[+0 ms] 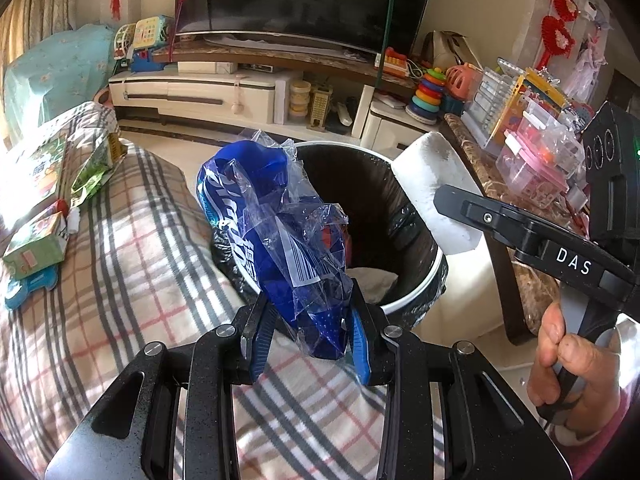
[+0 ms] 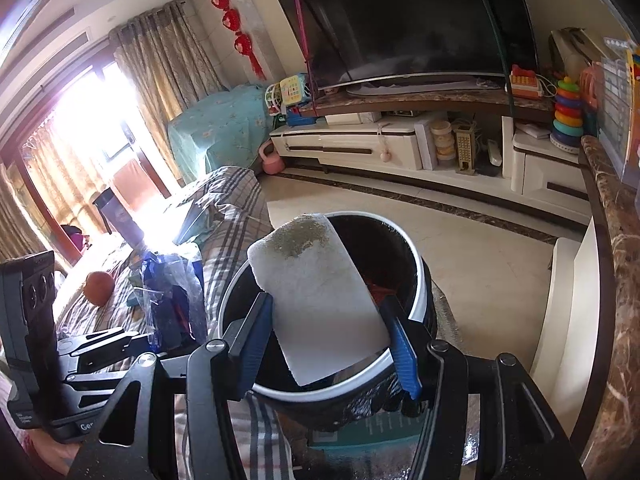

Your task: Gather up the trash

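Observation:
My left gripper (image 1: pixel 310 330) is shut on a crumpled blue and clear plastic wrapper (image 1: pixel 276 224), held above the plaid cover just left of the trash bin (image 1: pixel 412 292). The wrapper also shows in the right wrist view (image 2: pixel 168 292). My right gripper (image 2: pixel 326 334) is shut on a white foam block (image 2: pixel 320 300), held tilted over the open bin (image 2: pixel 420 280). The block also shows in the left wrist view (image 1: pixel 436 192), above the bin's right rim. The bin is round, white-rimmed, lined with a black bag, with some trash inside.
A plaid-covered sofa (image 1: pixel 120 280) lies to the left with small boxes and packets (image 1: pixel 36 244) on it. An orange fruit (image 2: pixel 99 288) lies on the cover. A marble-topped table (image 1: pixel 532 280) with plastic boxes stands right of the bin. A TV stand (image 1: pixel 240 92) is behind.

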Motion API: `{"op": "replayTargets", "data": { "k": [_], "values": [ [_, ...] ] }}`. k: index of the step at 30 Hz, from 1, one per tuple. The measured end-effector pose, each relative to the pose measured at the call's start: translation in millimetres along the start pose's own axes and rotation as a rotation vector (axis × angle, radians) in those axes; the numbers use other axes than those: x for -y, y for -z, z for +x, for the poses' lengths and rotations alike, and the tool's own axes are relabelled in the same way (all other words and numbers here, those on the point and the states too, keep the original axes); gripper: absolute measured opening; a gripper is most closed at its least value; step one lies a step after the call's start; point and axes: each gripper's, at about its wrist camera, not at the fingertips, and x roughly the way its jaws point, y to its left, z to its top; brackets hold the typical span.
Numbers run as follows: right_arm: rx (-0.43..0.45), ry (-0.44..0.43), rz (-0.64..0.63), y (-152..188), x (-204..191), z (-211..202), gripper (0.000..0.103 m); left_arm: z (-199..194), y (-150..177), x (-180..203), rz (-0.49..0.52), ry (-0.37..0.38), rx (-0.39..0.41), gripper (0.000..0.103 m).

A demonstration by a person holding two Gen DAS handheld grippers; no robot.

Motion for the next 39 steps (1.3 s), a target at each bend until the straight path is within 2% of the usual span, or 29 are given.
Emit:
{"op": "replayTargets", "data": {
  "k": [32,34,37,38,39],
  "values": [
    [-0.056,0.024,0.003,-18,14,38,0.059,34,-19,-5,-0.025,0.004,-0.041,0.033],
    [-0.056,0.025,0.006,-19,14,39,0.060,35,-19,-6,-0.028,0.006,-0.041,0.036],
    [-0.058,0.016,0.015,-21,15,41,0.064,35,-20,-8,-0.041,0.015,-0.039,0.056],
    [-0.062,0.014,0.019,-21,16,42,0.069,34,-20,-9,-0.044,0.013,-0.034,0.066],
    [-0.064,0.009,0.023,-21,17,43,0.075,32,-20,-9,-0.045,0.012,-0.027,0.070]
  ]
}}
